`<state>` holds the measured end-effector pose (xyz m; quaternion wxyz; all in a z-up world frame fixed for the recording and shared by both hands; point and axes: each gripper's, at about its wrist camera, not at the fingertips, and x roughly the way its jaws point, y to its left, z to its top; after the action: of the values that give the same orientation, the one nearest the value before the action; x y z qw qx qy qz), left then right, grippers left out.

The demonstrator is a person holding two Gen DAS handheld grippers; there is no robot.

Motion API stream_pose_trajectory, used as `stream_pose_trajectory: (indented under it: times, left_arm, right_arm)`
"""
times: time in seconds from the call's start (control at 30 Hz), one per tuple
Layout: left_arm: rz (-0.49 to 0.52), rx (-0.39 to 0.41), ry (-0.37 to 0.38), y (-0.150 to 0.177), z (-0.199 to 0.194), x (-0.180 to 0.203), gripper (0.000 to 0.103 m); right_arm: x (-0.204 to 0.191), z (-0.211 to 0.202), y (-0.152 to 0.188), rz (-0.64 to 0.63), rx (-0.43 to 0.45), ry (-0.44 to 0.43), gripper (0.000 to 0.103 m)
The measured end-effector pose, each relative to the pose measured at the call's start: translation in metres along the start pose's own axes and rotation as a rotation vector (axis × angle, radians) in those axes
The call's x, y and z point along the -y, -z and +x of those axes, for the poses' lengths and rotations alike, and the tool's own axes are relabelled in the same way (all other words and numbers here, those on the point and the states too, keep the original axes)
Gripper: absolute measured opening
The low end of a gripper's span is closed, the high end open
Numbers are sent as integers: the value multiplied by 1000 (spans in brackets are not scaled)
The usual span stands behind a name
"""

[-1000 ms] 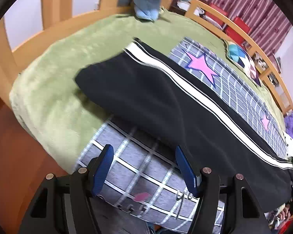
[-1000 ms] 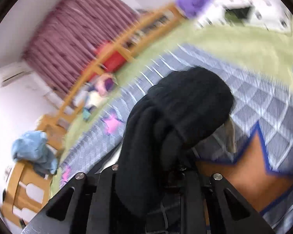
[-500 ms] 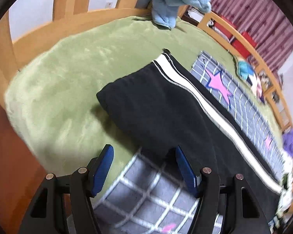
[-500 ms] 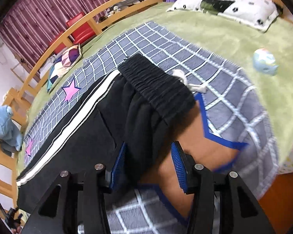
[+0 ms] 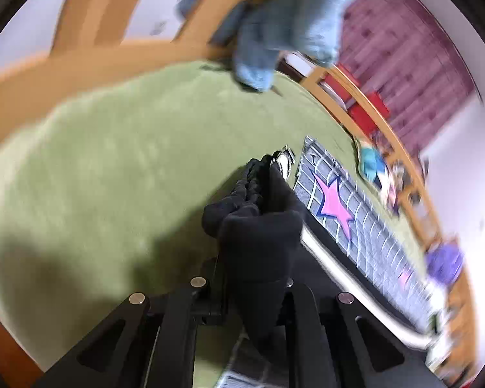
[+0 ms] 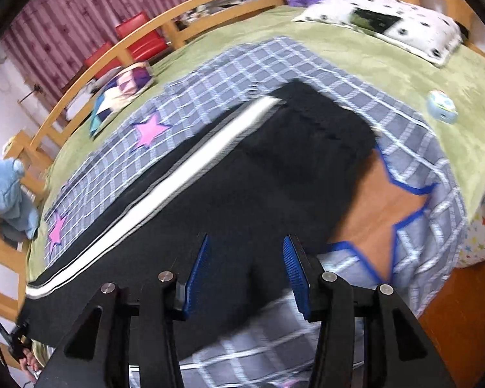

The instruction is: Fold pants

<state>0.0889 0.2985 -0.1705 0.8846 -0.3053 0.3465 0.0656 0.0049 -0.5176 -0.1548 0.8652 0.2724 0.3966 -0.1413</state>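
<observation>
Two grippers here, doing different things. The left gripper (image 5: 255,278) is clamped tight on a bunched-up end of the black pants (image 5: 258,226), and the fabric is pulled up into a ridge running toward 12 o'clock from the jaws. You can just see the white stripe (image 5: 310,242) peeking out at about 2 o'clock. Past that it's all green blanket (image 5: 113,168), with the wooden bed frame (image 5: 80,61) at 11 o'clock and a blue plush toy (image 5: 284,26) hanging over it at 12.

The right gripper (image 6: 245,271) is spread wide with nothing between its blue pads (image 6: 197,268), sitting right above the pants (image 6: 274,177), which lie flat across the checked quilt (image 6: 274,61). The stripe (image 6: 184,174) runs from 12 o'clock down to 9. An orange star patch (image 6: 375,207) on the quilt shows at 3 o'clock, just beside the waist end. Further out: a spotted pillow (image 6: 388,19) at 1 o'clock, a small round toy (image 6: 441,106) at 2, and a patchwork cushion (image 6: 119,93) at 11. That view is a bit blurry.
</observation>
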Motion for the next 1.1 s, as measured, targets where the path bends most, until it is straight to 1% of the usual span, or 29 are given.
stream_pose_trajectory:
  times: [0.03, 0.07, 0.1, 0.13, 0.17, 0.2, 0.23, 0.3, 0.43, 0.53, 0.57, 0.6, 0.63, 0.67, 0.73, 0.87, 0.97, 1.03, 1.07, 1.1]
  left_arm:
    - [32, -21, -42, 4, 6, 2, 16]
    - [43, -53, -80, 8, 15, 0, 19]
    - [26, -106, -120, 13, 26, -6, 25]
    - [-2, -141, -150, 15, 32, -12, 33]
    - [-28, -159, -153, 16, 34, -19, 36]
    - [-42, -150, -136, 14, 31, -25, 36]
    - [-53, -132, -135, 12, 24, -29, 44]
    - [-38, -102, -187, 5, 10, -28, 55]
    - [52, -66, -231, -8, -8, -12, 57]
    - [166, -54, -296, -22, -10, 10, 57]
    - [184, -30, -312, -28, -13, 16, 57]
    - [181, 4, -316, -33, -20, 19, 59]
    - [178, 24, -305, -35, -24, 21, 66]
    - [186, 28, -274, -38, -24, 25, 67]
    - [214, -9, -222, -43, -18, 35, 67]
    - [201, -61, -151, -45, 5, 49, 67]
    - [201, -88, -126, -41, 19, 56, 67]
    - [184, -110, -111, -36, 30, 60, 67]
    - [175, -124, -98, -34, 36, 60, 67]
    - [170, -133, -93, -32, 40, 60, 67]
  right_arm:
    - [-11, 0, 2, -17, 3, -7, 47]
    - [-22, 0, 3, -35, 3, -15, 47]
    - [-30, 2, 4, -48, -1, -22, 47]
    - [-40, 4, 5, -60, -8, -33, 47]
    - [-49, 7, 7, -71, -18, -45, 47]
    - [-57, 9, 9, -80, -27, -52, 47]
    - [-66, 12, 10, -96, -36, -57, 47]
    - [-88, 16, 12, -147, -38, -63, 47]
    - [-128, 26, 13, -269, -23, -36, 47]
    - [-165, 43, 13, -396, -17, -11, 47]
    - [-177, 49, 13, -428, -17, -8, 47]
    - [-189, 56, 13, -460, -16, -4, 47]
    - [-196, 61, 12, -479, -15, -6, 47]
    - [-207, 68, 11, -507, -13, -17, 49]
    - [-223, 83, 9, -553, -20, -41, 53]
    - [-248, 121, 3, -640, -52, -93, 54]
    - [-257, 149, -8, -719, -73, -113, 57]
    - [-260, 169, -18, -752, -114, -123, 57]
    - [-261, 181, -23, -764, -160, -143, 57]
    - [-261, 193, -26, -773, -225, -179, 57]
